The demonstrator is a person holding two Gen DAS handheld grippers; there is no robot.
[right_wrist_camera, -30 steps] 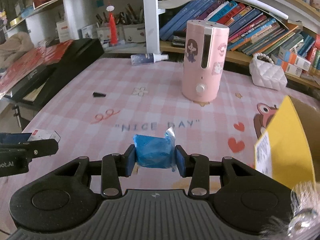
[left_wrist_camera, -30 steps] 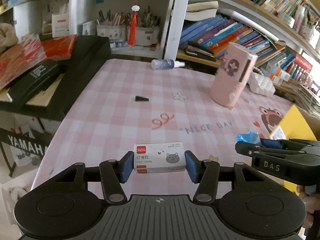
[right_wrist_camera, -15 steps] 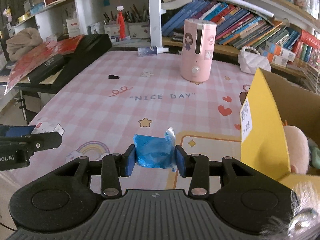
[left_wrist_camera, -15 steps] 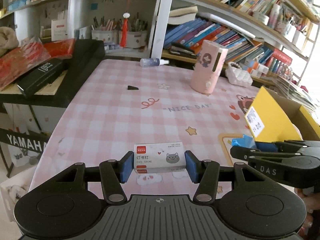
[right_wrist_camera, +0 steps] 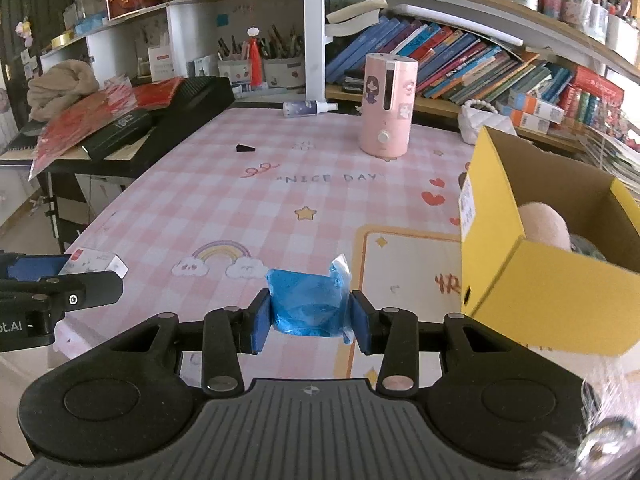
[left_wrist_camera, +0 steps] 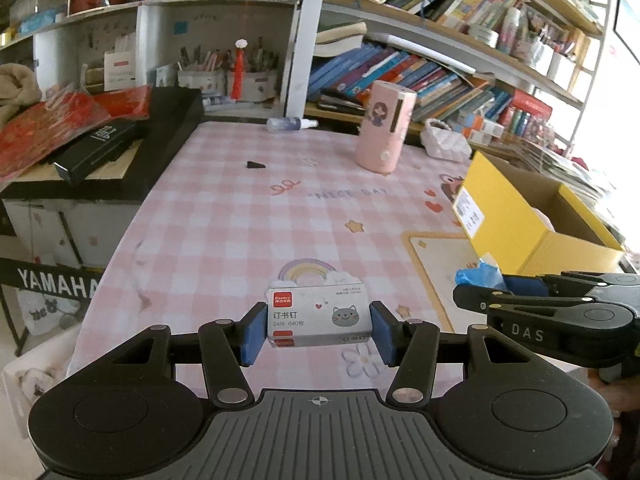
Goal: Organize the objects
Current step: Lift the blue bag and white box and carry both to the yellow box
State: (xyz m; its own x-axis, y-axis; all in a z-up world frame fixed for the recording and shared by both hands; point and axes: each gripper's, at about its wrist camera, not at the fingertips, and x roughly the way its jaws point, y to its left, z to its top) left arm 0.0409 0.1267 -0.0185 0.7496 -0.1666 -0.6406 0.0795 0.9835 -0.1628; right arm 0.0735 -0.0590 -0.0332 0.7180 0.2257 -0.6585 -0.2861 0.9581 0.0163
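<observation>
My left gripper is shut on a white staple box with a red label and a grey cat face, held above the near edge of the pink checked table. My right gripper is shut on a crumpled blue plastic packet, held over the table's near side. Each gripper shows at the other view's edge: the right gripper with its blue packet, the left gripper with its staple box. An open yellow cardboard box stands just right of the packet, with a plush toy inside.
A pink cylindrical humidifier stands at the table's far side, a small spray bottle lies behind it, and a small black wedge lies left of centre. A black keyboard case with red papers borders the left. Bookshelves line the back.
Both grippers have drawn back toward the table's near edge with their loads still held. The humidifier now looks farther off and the yellow box has come fully into view at the right.
</observation>
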